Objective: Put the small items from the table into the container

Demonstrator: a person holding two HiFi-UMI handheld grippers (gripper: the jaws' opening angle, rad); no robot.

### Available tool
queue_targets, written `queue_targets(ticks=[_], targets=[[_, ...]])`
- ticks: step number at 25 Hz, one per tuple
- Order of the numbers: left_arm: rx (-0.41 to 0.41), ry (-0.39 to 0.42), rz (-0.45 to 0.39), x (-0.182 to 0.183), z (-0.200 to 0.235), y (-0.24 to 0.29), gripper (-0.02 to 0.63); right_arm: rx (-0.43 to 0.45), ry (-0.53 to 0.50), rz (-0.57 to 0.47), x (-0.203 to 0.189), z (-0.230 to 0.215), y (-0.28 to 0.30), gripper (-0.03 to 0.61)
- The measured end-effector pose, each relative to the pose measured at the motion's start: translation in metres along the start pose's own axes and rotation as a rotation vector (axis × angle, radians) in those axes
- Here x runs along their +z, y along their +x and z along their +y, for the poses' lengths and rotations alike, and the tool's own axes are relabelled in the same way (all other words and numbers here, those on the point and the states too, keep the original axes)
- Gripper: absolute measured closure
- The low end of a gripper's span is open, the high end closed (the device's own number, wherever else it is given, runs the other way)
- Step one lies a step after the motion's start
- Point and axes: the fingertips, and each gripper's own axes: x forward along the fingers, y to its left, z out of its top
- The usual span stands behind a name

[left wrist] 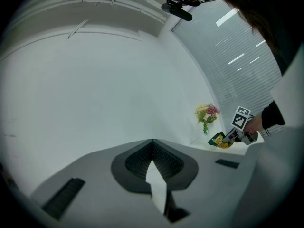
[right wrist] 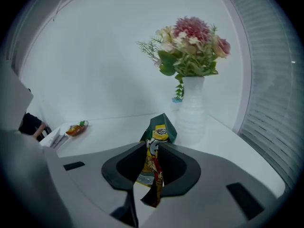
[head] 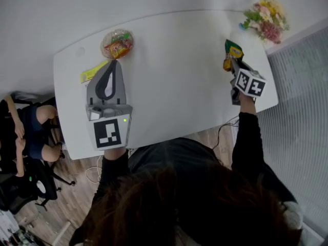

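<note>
Left gripper (head: 114, 62): jaws pressed together on nothing, the clear snack container (head: 117, 43) just ahead of their tips. Right gripper (head: 233, 63): jaws pinching a green-and-yellow snack packet (head: 234, 50). That reads as the carrying step. Next, the packet needs taking far left of these jaws, over the container, and letting go.

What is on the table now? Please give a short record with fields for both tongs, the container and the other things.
left tongs: shut, nothing between them
right tongs: shut on green and yellow snack packet
container: clear round plastic bowl, snacks inside, far left of white table
loose item: flat yellow packet, on the table beside the left tongs
other: white vase of flowers, far right corner
</note>
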Motion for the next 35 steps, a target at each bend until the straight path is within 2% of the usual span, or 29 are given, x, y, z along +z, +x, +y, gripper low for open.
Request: queue_targets(ticks=[6, 16, 27, 35], targets=[[0.018, -0.004, -0.007, -0.003, 0.012, -0.008, 0.612, 0.12, -0.043, -0.042, 0.033, 0.066, 0.005, 0.486], [0.075, -0.017, -0.009, -0.01, 0.044, -0.025, 0.612, 0.299, -0.141, -0.065, 0.065, 0.181, 0.022, 0.492], [0.101, -0.045, -0.004, -0.023, 0.073, -0.035, 0.612, 0.482, -0.221, -0.074, 0.085, 0.309, 0.047, 0.492], [0.124, -0.056, 0.016, -0.033, 0.094, -0.041, 0.612, 0.59, -0.253, -0.049, 0.09, 0.383, 0.066, 0.492]])
